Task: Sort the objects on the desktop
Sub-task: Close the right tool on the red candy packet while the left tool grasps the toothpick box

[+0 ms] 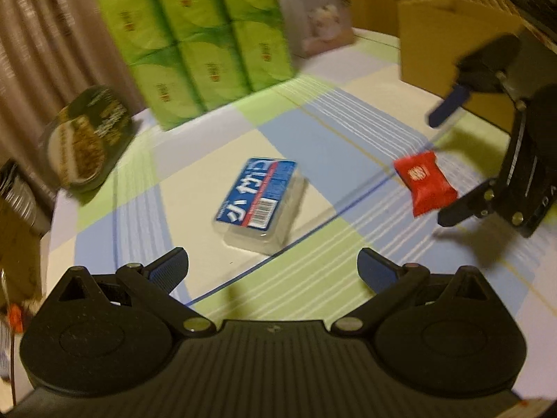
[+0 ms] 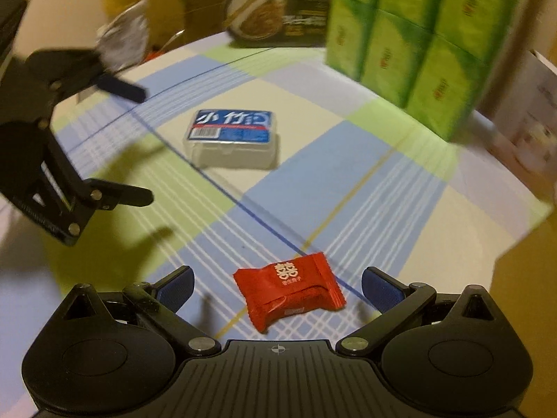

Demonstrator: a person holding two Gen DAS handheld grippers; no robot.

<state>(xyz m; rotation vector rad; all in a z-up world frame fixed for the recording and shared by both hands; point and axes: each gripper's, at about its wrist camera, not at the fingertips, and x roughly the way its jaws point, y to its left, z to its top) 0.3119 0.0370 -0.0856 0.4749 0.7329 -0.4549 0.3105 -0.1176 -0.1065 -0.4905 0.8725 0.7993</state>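
A clear plastic box with a blue label lies flat on the checked tablecloth. My left gripper hovers open just short of it, nothing between its fingers. A red candy packet lies to the right of the box. My right gripper is open, its fingers standing either side of the packet without touching it. In the left wrist view the right gripper comes in from the right edge above the packet. In the right wrist view the left gripper shows at the left, open.
A tall pack of green tissue packets stands at the back of the table. A dark noodle bowl package leans near the table edge. A cardboard box and a white box stand further back.
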